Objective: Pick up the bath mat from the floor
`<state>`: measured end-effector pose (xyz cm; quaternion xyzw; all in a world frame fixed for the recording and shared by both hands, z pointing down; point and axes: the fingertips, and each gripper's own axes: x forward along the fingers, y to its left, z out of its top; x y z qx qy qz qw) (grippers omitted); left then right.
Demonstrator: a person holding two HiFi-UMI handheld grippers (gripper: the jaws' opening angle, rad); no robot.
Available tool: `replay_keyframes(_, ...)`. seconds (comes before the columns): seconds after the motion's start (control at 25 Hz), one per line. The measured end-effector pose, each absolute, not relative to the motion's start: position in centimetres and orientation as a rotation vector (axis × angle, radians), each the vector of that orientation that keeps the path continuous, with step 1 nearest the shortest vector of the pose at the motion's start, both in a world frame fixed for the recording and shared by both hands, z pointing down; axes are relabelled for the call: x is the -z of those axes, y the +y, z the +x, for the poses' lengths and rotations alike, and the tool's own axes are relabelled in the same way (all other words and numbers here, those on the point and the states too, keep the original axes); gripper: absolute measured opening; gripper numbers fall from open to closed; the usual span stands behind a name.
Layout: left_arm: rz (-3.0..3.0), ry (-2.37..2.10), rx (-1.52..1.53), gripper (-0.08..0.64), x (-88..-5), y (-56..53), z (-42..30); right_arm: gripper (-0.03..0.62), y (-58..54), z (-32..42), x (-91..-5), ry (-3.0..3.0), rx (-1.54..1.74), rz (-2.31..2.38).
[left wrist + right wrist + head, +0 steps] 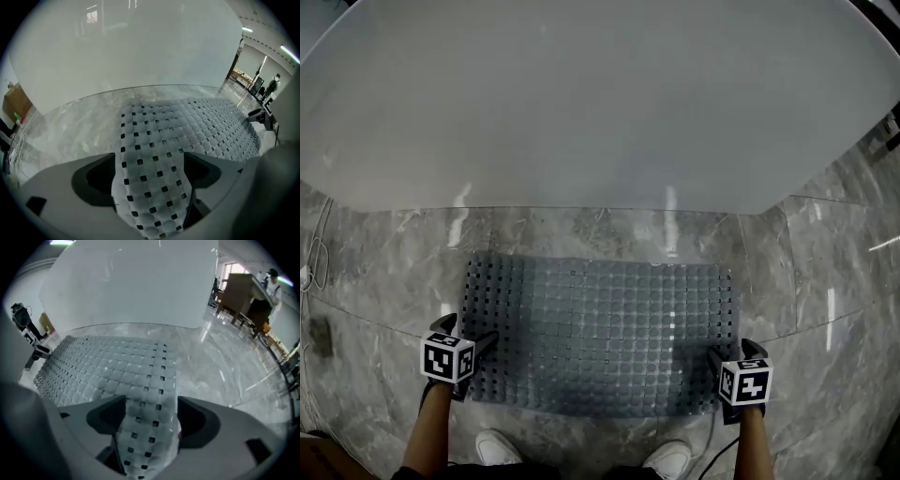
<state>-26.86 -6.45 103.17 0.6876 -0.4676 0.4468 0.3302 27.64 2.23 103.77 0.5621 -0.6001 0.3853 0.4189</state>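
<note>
Now the left claw [465,334] and right claw [733,352] stand open astride the lower corners of the mat [600,323]; next, probably close and lift.

Your dark-jawed left gripper [467,335] and right gripper [733,354] each carry a white cube [448,358] printed with black square markers. You wear white low-top shoes [497,448], and a thin cable [710,433] hangs below the right gripper.
</note>
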Motion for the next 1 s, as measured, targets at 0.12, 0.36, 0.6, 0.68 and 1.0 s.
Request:
replay_keyframes(0.12,1.754,-1.202,-1.198,0.430,-104.2,-5.9,-27.1,0.331,3.2,27.7,-105.5,-1.475,-1.068,1.351)
replay_keyframes(0.36,1.688,-1.198,-1.227,0.430,-105.9,-5.4,-28.0,0.354,3.2,28.0,-106.1,-1.476,-1.142,1.349)
replay_keyframes(0.6,1.707,-1.198,-1.149,0.433,-106.2,-5.4,-28.1,0.360,3.0,28.1,-106.0,-1.456,-1.144,1.325)
replay_keyframes(0.68,1.722,-1.203,-1.125,0.433,-106.3,-5.4,-27.9,0.360,3.0,28.2,-105.9,-1.452,-1.144,1.321)
replay_keyframes(1.0,1.713,-1.196,-1.137,0.431,-106.3,-5.3,-27.9,0.357,3.0,28.1,-105.8,-1.435,-1.132,1.320)
